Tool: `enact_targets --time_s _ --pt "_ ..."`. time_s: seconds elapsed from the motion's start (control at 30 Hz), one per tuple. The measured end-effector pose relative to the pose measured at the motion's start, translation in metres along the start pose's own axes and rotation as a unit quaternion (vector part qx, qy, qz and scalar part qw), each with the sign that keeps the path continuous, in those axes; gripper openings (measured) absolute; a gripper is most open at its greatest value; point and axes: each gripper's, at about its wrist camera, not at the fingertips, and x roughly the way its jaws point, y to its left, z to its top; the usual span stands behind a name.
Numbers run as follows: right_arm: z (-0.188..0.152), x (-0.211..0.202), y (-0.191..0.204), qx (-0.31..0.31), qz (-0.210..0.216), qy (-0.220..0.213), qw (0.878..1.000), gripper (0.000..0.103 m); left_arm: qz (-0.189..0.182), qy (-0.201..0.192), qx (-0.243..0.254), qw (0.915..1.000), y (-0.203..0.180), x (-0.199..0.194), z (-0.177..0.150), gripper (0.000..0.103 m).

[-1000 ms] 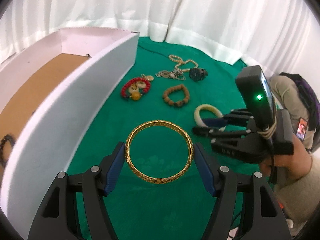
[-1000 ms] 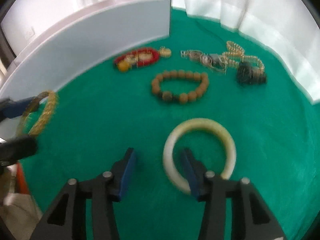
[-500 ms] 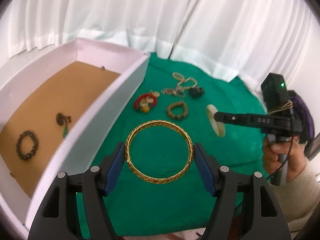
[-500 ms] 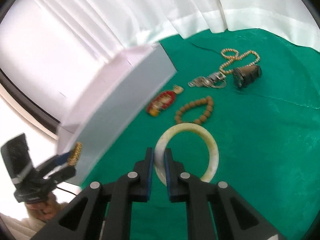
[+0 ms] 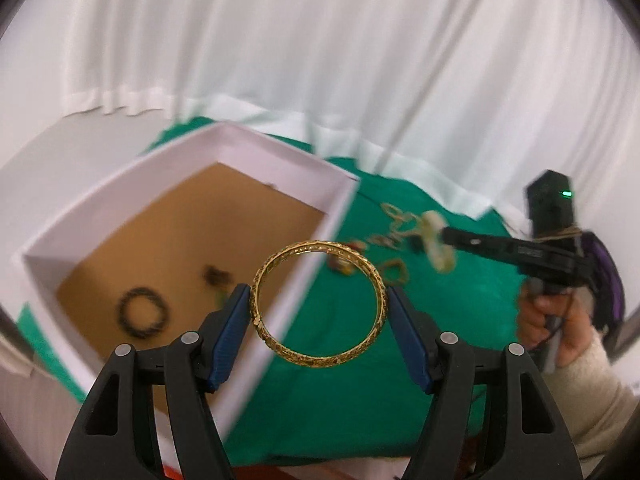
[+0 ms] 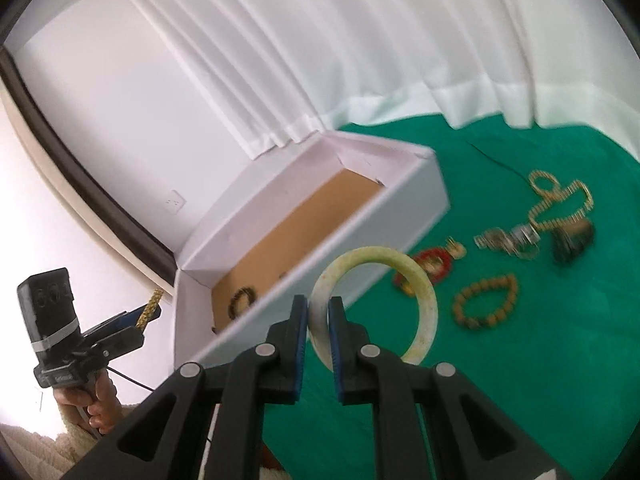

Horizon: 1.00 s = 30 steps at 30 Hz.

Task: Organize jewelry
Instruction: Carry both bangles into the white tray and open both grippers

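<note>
My left gripper (image 5: 319, 306) is shut on a gold bangle (image 5: 318, 360), holding it in the air above the near right wall of the white box (image 5: 276, 152). My right gripper (image 6: 319, 316) is shut on a pale jade bangle (image 6: 424, 300), pinching its left rim, raised above the green cloth (image 6: 520, 360) beside the box (image 6: 320, 252). The right gripper also shows in the left wrist view (image 5: 440, 236), to the right. The left gripper shows in the right wrist view (image 6: 146, 314), at far left.
The box has a brown floor holding a dark bead bracelet (image 5: 142, 316) and a small pendant (image 5: 216, 276). On the cloth lie a red bead bracelet (image 6: 436, 260), a brown bead bracelet (image 6: 484, 300), a gold chain (image 6: 556, 204) and a dark piece (image 6: 572, 240). White curtains hang behind.
Both grippers have risen with their bangles. The left gripper has swung left over the box's wall. The right gripper, open around the jade bangle a second ago, shut on it and lifted it.
</note>
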Motion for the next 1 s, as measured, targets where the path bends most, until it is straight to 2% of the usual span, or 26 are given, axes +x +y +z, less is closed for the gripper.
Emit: enact_targets --time_s 0.1,0.2,0.37,0.53,0.7,0.77,0.8,0.87,0.9,0.93,1.0 --pt "0.022 0.018 0.021 -0.027 0.008 -0.005 1.0 0.011 0.04 0.0 -0.015 0.9991 0.03 0.005 0.008 0.07" --pt "0.041 0.045 0.044 -0.06 0.014 0.005 0.998 0.011 0.065 0.023 -0.023 0.9974 0.051 0.024 0.009 0.07" --pt "0.061 0.123 0.08 -0.129 -0.011 0.037 0.991 0.011 0.089 0.067 -0.022 0.9935 0.072 0.065 0.001 0.07" --pt "0.055 0.198 0.102 -0.194 -0.056 0.078 0.976 0.011 0.107 0.102 -0.026 0.9886 0.088 0.09 -0.01 0.07" --pt "0.034 0.244 0.112 -0.245 -0.112 0.108 0.957 0.013 0.116 0.123 -0.041 0.9847 0.097 0.097 -0.02 0.072" --pt "0.029 0.249 0.115 -0.256 -0.131 0.109 0.952 0.015 0.12 0.114 -0.044 0.9852 0.097 0.092 -0.02 0.082" --pt "0.026 0.25 0.116 -0.259 -0.133 0.109 0.95 0.018 0.127 0.107 -0.043 0.9851 0.096 0.088 -0.019 0.09" --pt "0.023 0.248 0.118 -0.256 -0.129 0.104 0.952 0.034 0.137 0.098 -0.041 0.9849 0.094 0.083 -0.021 0.092" --pt "0.022 0.242 0.119 -0.253 -0.127 0.098 0.954 0.048 0.137 0.097 -0.042 0.9849 0.094 0.081 -0.022 0.092" --pt "0.02 0.234 0.12 -0.251 -0.125 0.088 0.956 0.052 0.134 0.093 -0.046 0.9855 0.093 0.078 -0.025 0.092" --pt "0.02 0.225 0.119 -0.246 -0.125 0.079 0.958 0.053 0.129 0.087 -0.054 0.9863 0.09 0.074 -0.027 0.092"
